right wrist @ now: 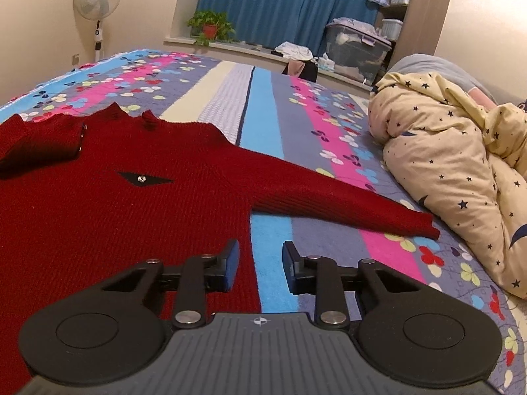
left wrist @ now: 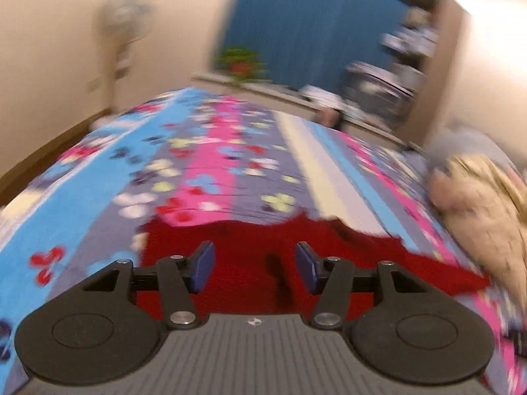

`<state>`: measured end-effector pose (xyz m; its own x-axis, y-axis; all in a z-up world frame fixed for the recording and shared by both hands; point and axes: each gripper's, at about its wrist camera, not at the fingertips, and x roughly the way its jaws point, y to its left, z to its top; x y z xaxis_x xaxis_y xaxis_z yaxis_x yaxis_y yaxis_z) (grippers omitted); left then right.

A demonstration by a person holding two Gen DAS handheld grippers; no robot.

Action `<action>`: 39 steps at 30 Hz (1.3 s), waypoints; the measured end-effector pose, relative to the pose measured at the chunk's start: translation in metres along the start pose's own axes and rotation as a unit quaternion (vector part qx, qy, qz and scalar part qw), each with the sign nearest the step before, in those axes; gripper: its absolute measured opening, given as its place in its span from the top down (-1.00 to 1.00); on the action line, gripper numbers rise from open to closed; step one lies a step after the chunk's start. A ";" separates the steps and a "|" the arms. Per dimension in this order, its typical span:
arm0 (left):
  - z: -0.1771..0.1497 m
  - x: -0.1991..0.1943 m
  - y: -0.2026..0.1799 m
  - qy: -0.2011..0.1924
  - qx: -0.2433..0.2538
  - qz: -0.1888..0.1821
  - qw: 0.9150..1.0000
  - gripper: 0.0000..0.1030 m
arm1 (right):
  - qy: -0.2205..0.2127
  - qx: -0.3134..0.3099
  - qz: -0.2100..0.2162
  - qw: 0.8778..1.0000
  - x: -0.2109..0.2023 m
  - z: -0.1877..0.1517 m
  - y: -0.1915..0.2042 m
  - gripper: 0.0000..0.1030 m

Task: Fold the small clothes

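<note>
Hovering spread, both tools, left [left wrist: 255,268] and right [right wrist: 260,268], over unlabelled red sweater [right wrist: 131,197].

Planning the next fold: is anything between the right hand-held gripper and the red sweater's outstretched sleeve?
Nothing visible. The right hand-held gripper is open at the red sweater hem; only bare bedspread lies before the sleeve. The star-print duvet sits beyond the cuff.

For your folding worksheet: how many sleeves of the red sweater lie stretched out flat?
1: the sleeve on the red sweater reaches right toward the star quilt. The other sleeve lies folded over the chest.
</note>
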<state>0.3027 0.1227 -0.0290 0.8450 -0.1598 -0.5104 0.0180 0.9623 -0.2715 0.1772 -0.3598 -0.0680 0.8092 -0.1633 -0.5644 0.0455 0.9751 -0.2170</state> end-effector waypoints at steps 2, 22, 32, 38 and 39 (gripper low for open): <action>0.009 0.003 0.021 0.010 -0.043 0.045 0.998 -0.17 | -0.003 0.003 0.004 1.000 -0.001 0.001 0.005 0.42; 0.029 0.021 0.126 0.059 -0.227 0.158 0.959 -0.17 | 0.013 0.007 0.166 0.986 0.077 0.147 0.275 -0.20; 0.033 0.021 0.134 0.065 -0.229 0.153 0.959 -0.17 | 0.012 -0.014 0.040 0.999 0.125 0.178 0.304 0.72; 0.035 0.021 0.125 0.066 -0.219 0.143 0.963 -0.17 | -0.176 0.220 -0.105 0.954 0.064 0.182 0.193 0.73; 0.034 0.021 0.123 0.067 -0.217 0.142 0.964 -0.17 | -0.153 0.251 -0.109 0.950 0.072 0.175 0.172 0.73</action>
<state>0.3413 0.2457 -0.0452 0.7059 0.0409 -0.7071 -0.4529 0.7937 -0.4062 0.3459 -0.1778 -0.0065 0.8775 -0.3935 -0.2741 0.4427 0.8845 0.1473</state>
